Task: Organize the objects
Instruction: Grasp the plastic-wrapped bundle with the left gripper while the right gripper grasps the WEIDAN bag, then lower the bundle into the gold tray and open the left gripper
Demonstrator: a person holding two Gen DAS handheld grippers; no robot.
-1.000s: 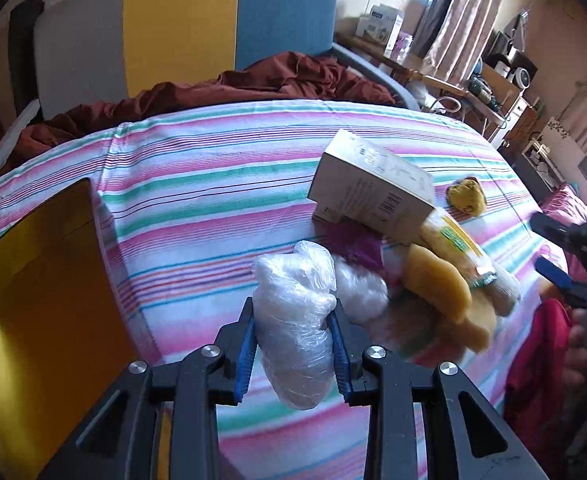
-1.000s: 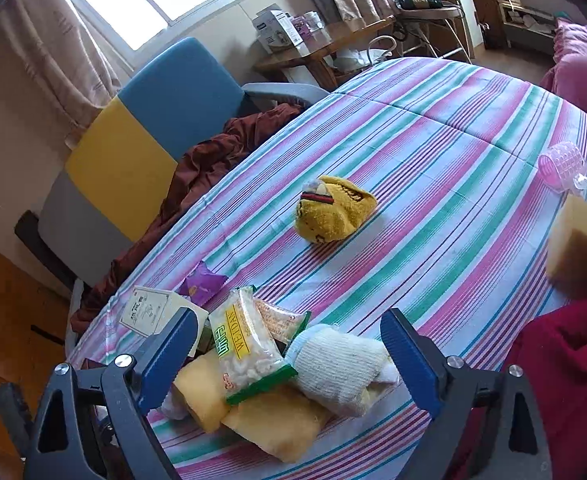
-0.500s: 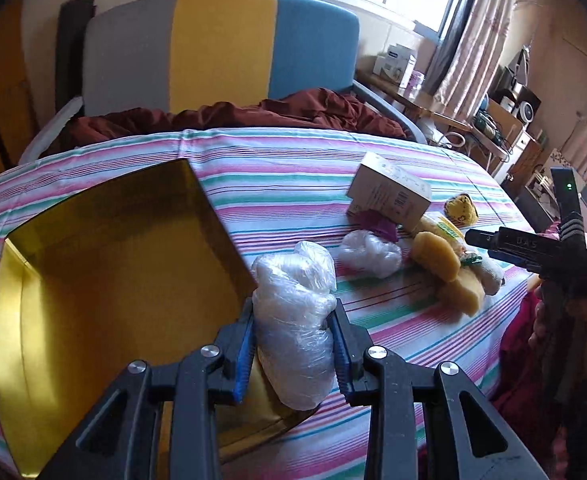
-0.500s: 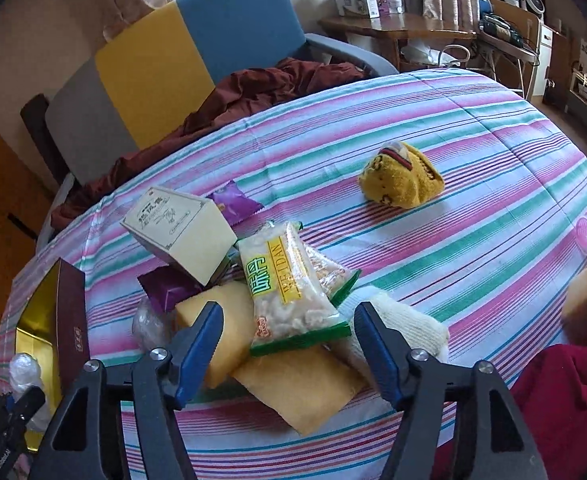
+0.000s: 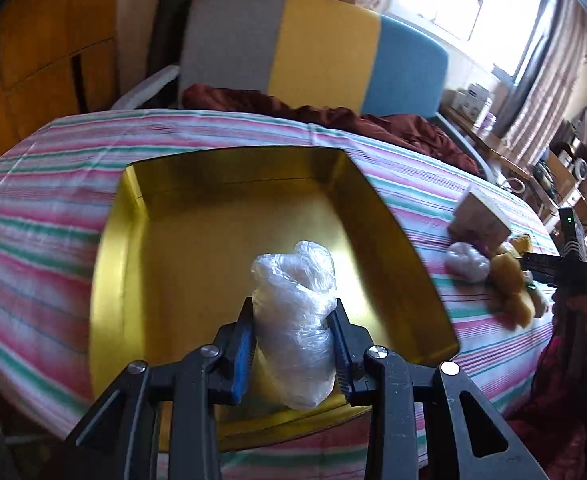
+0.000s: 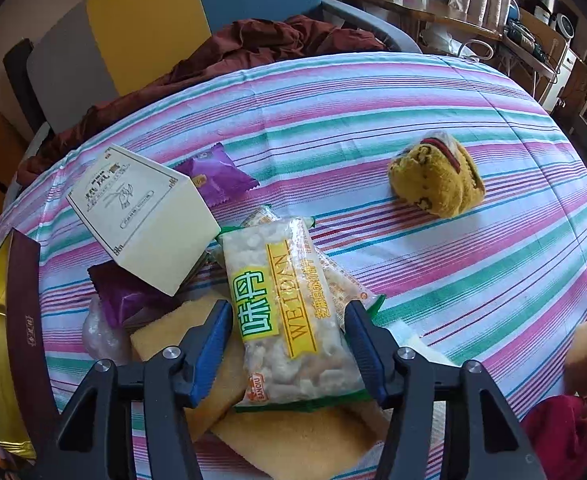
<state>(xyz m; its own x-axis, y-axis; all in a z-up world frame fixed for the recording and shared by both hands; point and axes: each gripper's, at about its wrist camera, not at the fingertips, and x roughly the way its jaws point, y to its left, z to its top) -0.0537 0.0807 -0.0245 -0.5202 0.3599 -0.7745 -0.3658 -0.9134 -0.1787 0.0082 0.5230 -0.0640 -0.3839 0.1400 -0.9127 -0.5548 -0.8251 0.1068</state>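
One left tool (image 5: 291, 346) gripping bag (image 5: 293, 320) | right tool (image 6: 287, 346) closing around snack packet (image 6: 289, 320)

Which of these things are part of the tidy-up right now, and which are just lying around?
In the job:
plastic bag in left gripper
gold box
snack packet between right gripper fingers

Lying about:
cream carton
purple sachet
plush toy

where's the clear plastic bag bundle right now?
In the left wrist view the clear plastic bag bundle is clamped in the left gripper, held over the near end of the gold tray on the striped tablecloth.
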